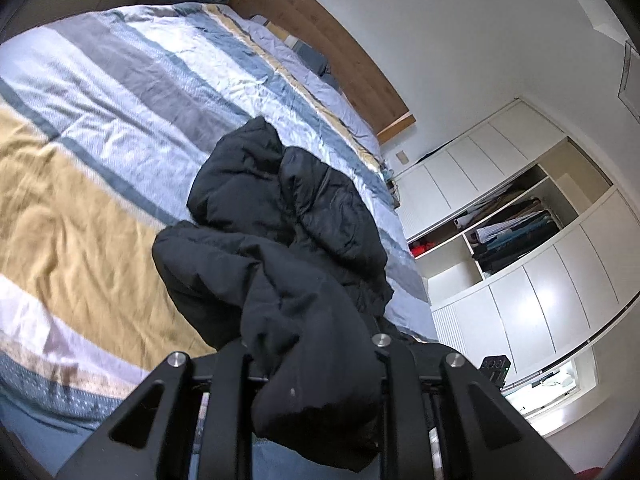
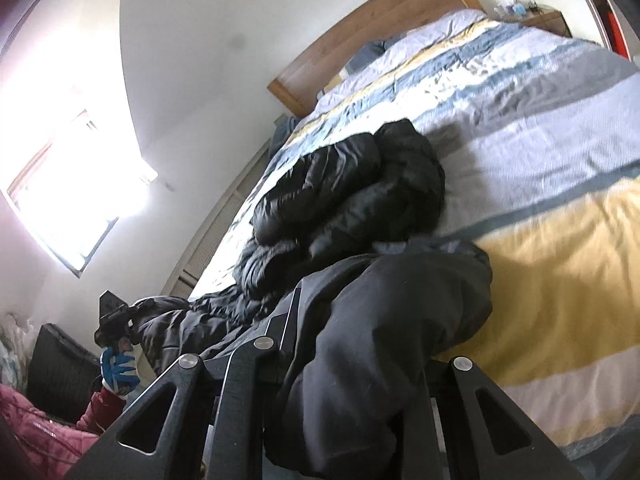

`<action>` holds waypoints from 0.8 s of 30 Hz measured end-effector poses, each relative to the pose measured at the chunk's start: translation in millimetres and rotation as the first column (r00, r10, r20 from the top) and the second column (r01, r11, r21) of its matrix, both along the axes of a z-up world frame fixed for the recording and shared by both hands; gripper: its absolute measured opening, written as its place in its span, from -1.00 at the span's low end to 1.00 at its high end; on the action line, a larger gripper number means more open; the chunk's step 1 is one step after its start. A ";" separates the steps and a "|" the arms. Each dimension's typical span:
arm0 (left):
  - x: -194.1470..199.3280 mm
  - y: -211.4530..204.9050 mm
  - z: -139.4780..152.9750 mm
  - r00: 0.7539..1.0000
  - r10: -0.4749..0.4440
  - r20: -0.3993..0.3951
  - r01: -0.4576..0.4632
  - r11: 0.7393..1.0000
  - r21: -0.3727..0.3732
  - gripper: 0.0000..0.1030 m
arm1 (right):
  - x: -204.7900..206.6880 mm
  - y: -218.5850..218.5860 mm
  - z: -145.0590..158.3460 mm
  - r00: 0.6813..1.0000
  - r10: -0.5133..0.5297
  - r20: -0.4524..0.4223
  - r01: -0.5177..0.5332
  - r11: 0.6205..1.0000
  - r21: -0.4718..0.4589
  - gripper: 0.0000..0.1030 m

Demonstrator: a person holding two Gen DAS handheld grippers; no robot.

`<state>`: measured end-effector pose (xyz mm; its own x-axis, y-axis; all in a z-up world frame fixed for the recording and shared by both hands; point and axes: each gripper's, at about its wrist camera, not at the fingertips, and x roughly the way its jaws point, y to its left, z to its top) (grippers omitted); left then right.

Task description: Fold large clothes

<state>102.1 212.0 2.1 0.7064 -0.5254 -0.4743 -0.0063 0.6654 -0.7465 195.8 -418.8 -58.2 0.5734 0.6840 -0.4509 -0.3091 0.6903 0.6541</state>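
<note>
A black puffer jacket (image 1: 288, 208) lies crumpled on the striped bed cover (image 1: 100, 120), with its near edge lifted off the bed. My left gripper (image 1: 314, 352) is shut on a bunch of that edge, and the fabric drapes over and hides the fingertips. In the right wrist view the jacket (image 2: 360, 184) stretches from the bed to my right gripper (image 2: 352, 344), which is shut on another thick fold. At the far left of that view, the left gripper (image 2: 128, 316) holds the jacket's other end, carried by a blue-gloved hand (image 2: 118, 372).
A wooden headboard (image 1: 332, 40) and pillows stand at the bed's far end. Beside the bed, a white wardrobe (image 1: 520, 216) has open shelves of folded clothes. There is also a bright window (image 2: 68, 176), a nightstand (image 2: 544, 20) and a pink garment (image 2: 36, 428) at the lower left.
</note>
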 end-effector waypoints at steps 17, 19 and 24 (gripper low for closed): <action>45.0 30.6 27.9 0.995 0.096 -0.028 -0.098 0.994 -0.049 -0.63 | 47.5 -2.6 40.7 0.984 -0.176 -0.006 0.176 0.982 0.064 -0.66; 48.4 32.1 28.3 0.995 0.101 -0.028 -0.102 0.993 -0.059 -0.63 | 52.1 -0.9 43.4 0.982 -0.188 -0.007 0.188 0.980 0.069 -0.66; 62.1 33.5 29.3 0.994 0.107 -0.032 -0.109 0.992 -0.063 -0.63 | 61.0 2.2 48.4 0.978 -0.210 -0.011 0.210 0.975 0.076 -0.66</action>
<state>164.2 245.5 31.5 0.7471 -0.4770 -0.4629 -0.0974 0.6104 -0.7861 256.8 -416.6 -9.9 0.7067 0.5812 -0.4035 -0.1610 0.6874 0.7082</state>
